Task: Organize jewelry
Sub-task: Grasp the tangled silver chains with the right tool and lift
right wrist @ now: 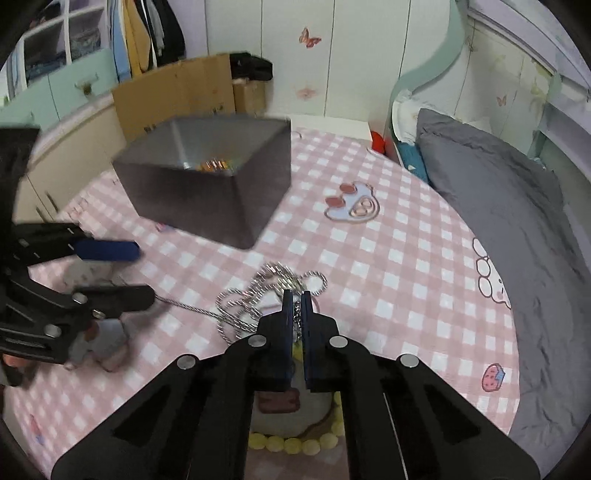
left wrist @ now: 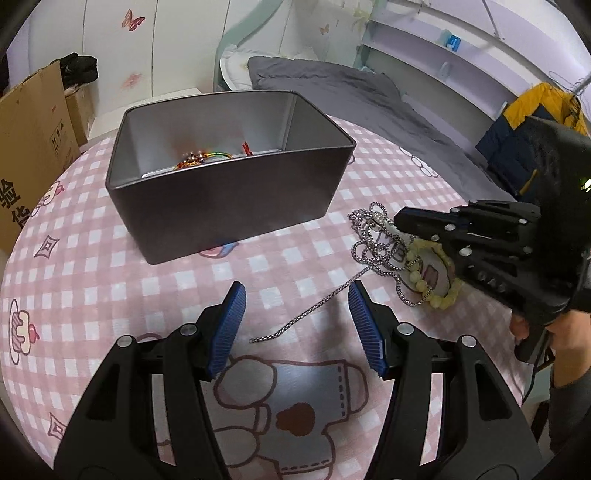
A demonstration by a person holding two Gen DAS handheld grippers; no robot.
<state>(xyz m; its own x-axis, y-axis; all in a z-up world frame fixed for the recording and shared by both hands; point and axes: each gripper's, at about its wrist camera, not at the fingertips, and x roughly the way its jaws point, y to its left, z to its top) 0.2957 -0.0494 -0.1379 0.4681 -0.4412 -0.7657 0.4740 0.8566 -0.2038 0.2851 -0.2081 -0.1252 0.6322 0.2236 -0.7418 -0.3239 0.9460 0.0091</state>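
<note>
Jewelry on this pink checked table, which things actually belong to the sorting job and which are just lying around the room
Part of the job:
silver chain, pinched by the right gripper
yellow bead bracelet, beside the chain
grey metal box, colourful pieces already inside
left gripper, open, holding nothing

Just lying about:
cardboard box
grey bedding
hanging clothes

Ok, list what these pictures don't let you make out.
- Inside the box: the near wall hides most of the floor in both views; only some colourful pieces show.
- Yellow bead bracelet: the right gripper covers part of it in both views.
- Right gripper's hold on the silver chain: links sit between the near-closed fingers, but contact is unclear.
</note>
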